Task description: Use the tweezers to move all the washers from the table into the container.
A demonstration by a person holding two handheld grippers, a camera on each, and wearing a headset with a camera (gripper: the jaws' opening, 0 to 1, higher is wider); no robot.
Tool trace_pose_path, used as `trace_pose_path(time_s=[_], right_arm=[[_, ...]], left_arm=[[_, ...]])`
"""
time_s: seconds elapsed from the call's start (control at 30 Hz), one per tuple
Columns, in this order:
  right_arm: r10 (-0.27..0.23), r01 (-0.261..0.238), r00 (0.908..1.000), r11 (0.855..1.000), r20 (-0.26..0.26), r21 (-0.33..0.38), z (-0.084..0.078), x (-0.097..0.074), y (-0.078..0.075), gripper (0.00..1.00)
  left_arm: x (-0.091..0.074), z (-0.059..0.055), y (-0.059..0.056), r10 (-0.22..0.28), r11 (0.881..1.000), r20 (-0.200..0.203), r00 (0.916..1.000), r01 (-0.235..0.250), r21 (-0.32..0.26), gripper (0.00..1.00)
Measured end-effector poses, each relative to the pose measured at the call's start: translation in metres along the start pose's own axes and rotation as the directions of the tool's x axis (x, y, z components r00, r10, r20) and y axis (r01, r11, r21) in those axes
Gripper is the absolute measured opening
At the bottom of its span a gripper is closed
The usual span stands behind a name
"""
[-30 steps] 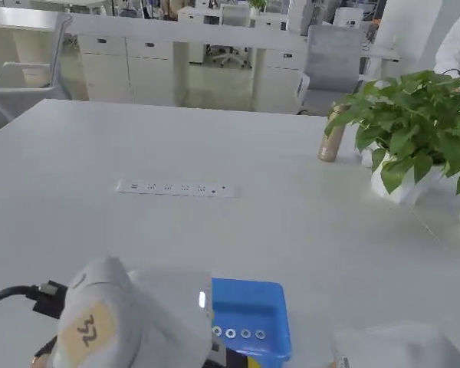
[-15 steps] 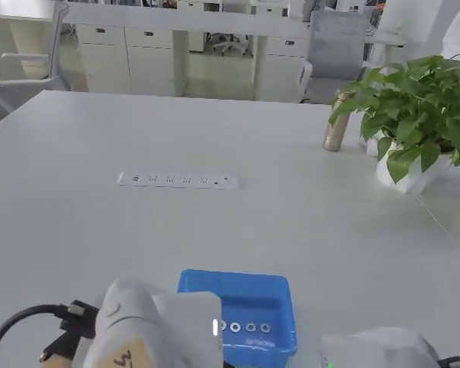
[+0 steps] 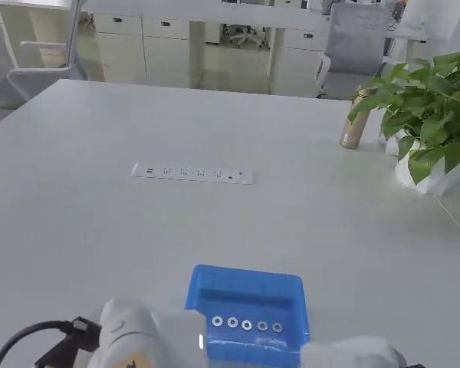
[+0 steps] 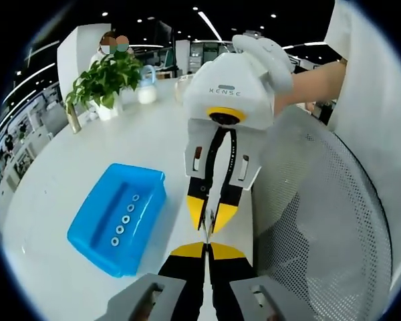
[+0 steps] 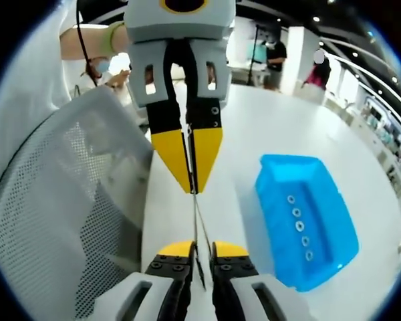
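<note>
Beside container (image 5: 275, 190) | left claw (image 4: 206, 247), right claw (image 5: 202, 247) tip-to-tip | both pinching tweezers (image 5: 197, 217)

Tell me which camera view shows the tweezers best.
The right gripper view. There the tweezers run as thin metal legs from the right gripper up to the left gripper. The left gripper view gives a short piece of them between the jaw tips. The head view gives the grippers' white backs at its lower edge.

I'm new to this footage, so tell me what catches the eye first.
The left gripper and right gripper meet tip to tip, jaws closed on thin tweezers between them. Beside them, on the white table, a bright blue container holds five washers in a row.
</note>
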State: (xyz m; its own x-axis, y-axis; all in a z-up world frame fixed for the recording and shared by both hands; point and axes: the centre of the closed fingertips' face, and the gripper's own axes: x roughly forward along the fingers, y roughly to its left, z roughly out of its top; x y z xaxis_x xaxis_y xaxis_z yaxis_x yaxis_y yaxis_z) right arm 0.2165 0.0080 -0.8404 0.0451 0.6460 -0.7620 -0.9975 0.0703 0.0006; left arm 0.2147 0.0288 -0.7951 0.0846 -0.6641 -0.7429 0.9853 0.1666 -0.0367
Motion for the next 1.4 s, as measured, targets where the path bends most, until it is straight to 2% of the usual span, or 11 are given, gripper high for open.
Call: trace_pose_path(time_s=[0.1, 0.2, 0.3, 0.33, 0.47, 0.57, 0.73, 0.8, 0.93, 1.03, 1.4], right_arm=[[-0.065, 0.059, 0.9960, 0.993, 0.061, 0.101, 0.002, -0.019, -0.004, 0.17], [-0.162, 0.129, 0.9765, 0.967, 0.142, 0.218, 0.000, -0.048, -0.010, 0.26], [-0.304, 0.231, 0.9342, 0.914, 0.186, 0.334, -0.010, -0.076, -0.024, 0.36], [-0.354, 0.262, 0.9137, 0.888, 0.199, 0.377, -0.014, -0.088, -0.029, 0.39], [-0.476, 0.333, 0.8524, 0.813, 0.216, 0.478, -0.026, -0.115, -0.042, 0.49], [-0.529, 0.367, 0.8217, 0.775, 0.211, 0.515, -0.029, -0.126, -0.046, 0.53], [-0.584, 0.401, 0.7866, 0.731, 0.201, 0.553, -0.033, -0.136, -0.050, 0.58], [-0.613, 0.417, 0.7652, 0.705, 0.198, 0.573, -0.035, -0.141, -0.054, 0.61], [-0.638, 0.429, 0.7458, 0.680, 0.191, 0.594, -0.038, -0.147, -0.056, 0.63], [-0.652, 0.434, 0.7354, 0.664, 0.186, 0.609, -0.039, -0.149, -0.059, 0.64], [-0.660, 0.432, 0.7245, 0.659, 0.198, 0.616, -0.036, -0.153, -0.058, 0.66]], left_arm=[[0.002, -0.008, 0.001, -0.010, 1.000, -0.028, 0.9996, 0.010, -0.002, 0.00], [0.003, -0.017, 0.003, -0.009, 1.000, -0.067, 0.9977, 0.010, 0.007, 0.00], [0.005, -0.024, 0.003, -0.027, 1.000, -0.097, 0.9949, 0.027, -0.006, 0.00], [0.007, -0.028, 0.003, -0.030, 1.000, -0.118, 0.9926, 0.031, 0.004, 0.00], [0.010, -0.037, 0.004, -0.038, 0.999, -0.180, 0.9830, 0.041, 0.010, 0.00], [0.013, -0.044, 0.004, -0.044, 0.999, -0.222, 0.9741, 0.044, -0.004, 0.00], [0.017, -0.055, 0.004, -0.052, 0.999, -0.278, 0.9590, 0.048, -0.022, 0.00], [0.018, -0.058, 0.003, -0.053, 0.999, -0.299, 0.9527, 0.049, -0.019, 0.00], [0.019, -0.060, 0.002, -0.066, 0.998, -0.328, 0.9423, 0.055, -0.042, 0.00], [0.020, -0.068, 0.003, -0.055, 0.998, -0.382, 0.9227, 0.057, -0.007, 0.00], [0.023, -0.077, 0.001, -0.054, 0.997, -0.454, 0.8892, 0.070, 0.018, 0.00]])
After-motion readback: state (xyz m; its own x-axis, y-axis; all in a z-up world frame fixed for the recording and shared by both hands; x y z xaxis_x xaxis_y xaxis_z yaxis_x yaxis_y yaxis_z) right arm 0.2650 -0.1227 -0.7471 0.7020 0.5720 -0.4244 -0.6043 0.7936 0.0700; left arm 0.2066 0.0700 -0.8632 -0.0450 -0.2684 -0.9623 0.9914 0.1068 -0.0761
